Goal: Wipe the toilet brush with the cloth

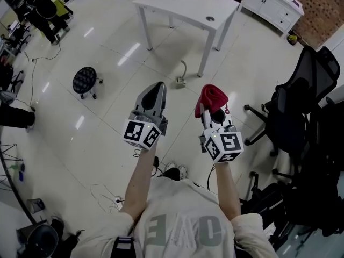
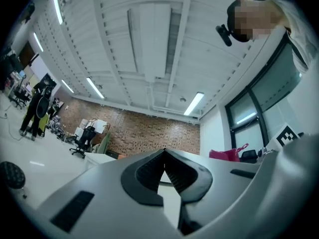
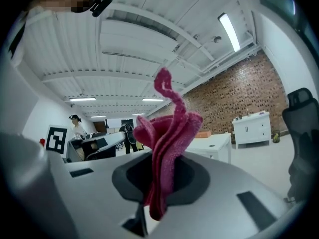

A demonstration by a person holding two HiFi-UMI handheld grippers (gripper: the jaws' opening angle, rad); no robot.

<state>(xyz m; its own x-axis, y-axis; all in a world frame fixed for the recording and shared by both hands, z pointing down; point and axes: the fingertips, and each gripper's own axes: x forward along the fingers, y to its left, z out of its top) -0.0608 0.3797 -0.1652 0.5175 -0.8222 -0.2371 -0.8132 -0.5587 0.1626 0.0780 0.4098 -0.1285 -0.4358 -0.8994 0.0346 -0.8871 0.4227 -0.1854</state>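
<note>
Centre right of the head view, the right gripper [image 1: 215, 112] is clamped on a bunched red cloth [image 1: 212, 97]. It looks soft, light and limp, best pinched mid-fold. The left gripper [image 1: 157, 87] is closed on nothing. No toilet brush shows in any view.

A large open office or lab space: glossy tiled floor [image 1: 97, 133], a white worktop [image 1: 180, 4] at upper centre, black office chairs [image 1: 301, 104] at right, white cabinet [image 1: 271, 4] against brick wall [image 1: 322, 12], ceiling strip lights [image 2: 193, 103].

Fuzzy pink-red cloth [image 3: 167, 148], glossy tiled floor [image 1: 110, 109], rough brick wall [image 2: 149, 131]
</note>
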